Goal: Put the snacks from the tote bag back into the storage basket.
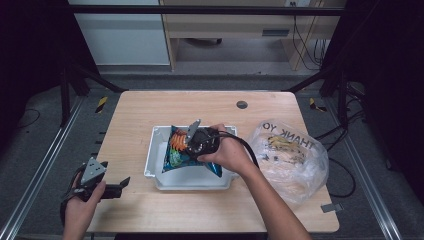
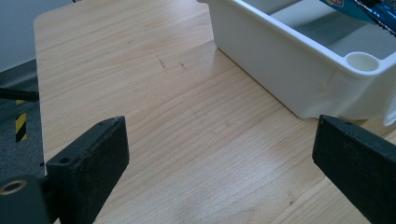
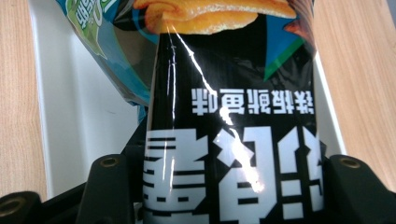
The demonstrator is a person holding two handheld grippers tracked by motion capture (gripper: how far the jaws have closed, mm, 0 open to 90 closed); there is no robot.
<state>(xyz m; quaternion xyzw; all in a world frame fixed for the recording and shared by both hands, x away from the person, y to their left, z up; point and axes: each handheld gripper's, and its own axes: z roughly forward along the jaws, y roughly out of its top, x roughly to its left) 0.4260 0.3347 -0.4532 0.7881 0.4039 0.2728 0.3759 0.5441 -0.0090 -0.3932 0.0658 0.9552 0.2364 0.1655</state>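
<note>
Right gripper (image 1: 192, 136) sits over the white tub (image 1: 155, 145) in the middle of the bench (image 1: 135, 110), its jaws clamped on a snack bag (image 3: 233, 154) that fills the space between them, black with white lettering and a picture of orange chips. From the high view the bag (image 1: 187, 152) hangs partly inside the tub, tilted, with its lower edge over the near rim. To do this well, I'd say the hand should lower the bag until it lies flat within the tub walls before letting go, since the foil looks slippery and could slide out over the rim. A clear plastic sack (image 1: 290, 155) lies just right of the tub. Left gripper (image 1: 107, 187) rests near the bench's front left corner, jaws spread wide and empty.
</note>
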